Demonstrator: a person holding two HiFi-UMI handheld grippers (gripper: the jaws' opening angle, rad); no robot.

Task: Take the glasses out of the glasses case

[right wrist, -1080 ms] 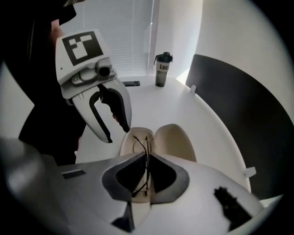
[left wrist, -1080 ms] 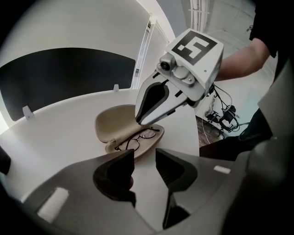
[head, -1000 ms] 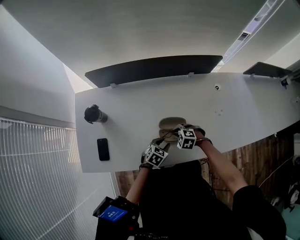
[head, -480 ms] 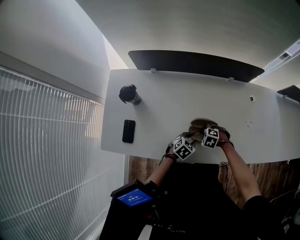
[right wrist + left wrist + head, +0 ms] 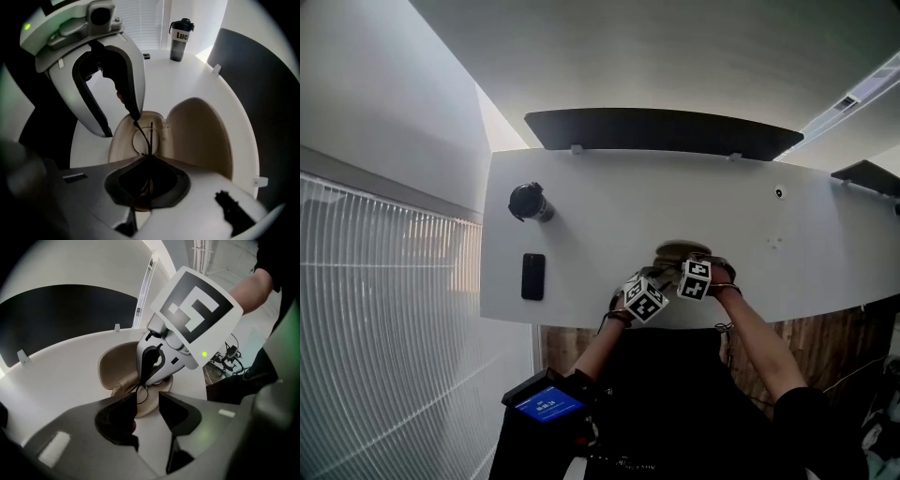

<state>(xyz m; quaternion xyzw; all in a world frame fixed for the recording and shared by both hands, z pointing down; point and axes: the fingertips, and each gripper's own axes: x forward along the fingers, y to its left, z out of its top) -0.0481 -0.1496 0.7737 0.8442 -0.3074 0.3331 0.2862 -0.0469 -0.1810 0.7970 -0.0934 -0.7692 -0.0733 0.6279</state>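
Observation:
A beige glasses case [image 5: 197, 136] lies open near the table's front edge, its lid tipped back. Thin black wire glasses [image 5: 143, 138] stand in its tray. My right gripper [image 5: 149, 158] points steeply down into the tray. Its jaws have just been closing and are now shut on the glasses' thin frame. From the left gripper view, that same right gripper [image 5: 142, 384] pinches the glasses [image 5: 143, 392] above the case [image 5: 115, 366]. My left gripper [image 5: 148, 401] is open at the case's near rim, one fingertip [image 5: 135, 115] close to the frame. In the head view both grippers hide most of the case [image 5: 675, 249].
A dark drink bottle [image 5: 528, 202] stands at the table's far left and a black phone [image 5: 532, 277] lies near the left front edge. A dark panel [image 5: 656, 129] runs behind the white table [image 5: 787, 253]. The person's arms reach in from below.
The head view has swung, so the table sits differently in the picture. Both grippers stay together over the case at the front edge.

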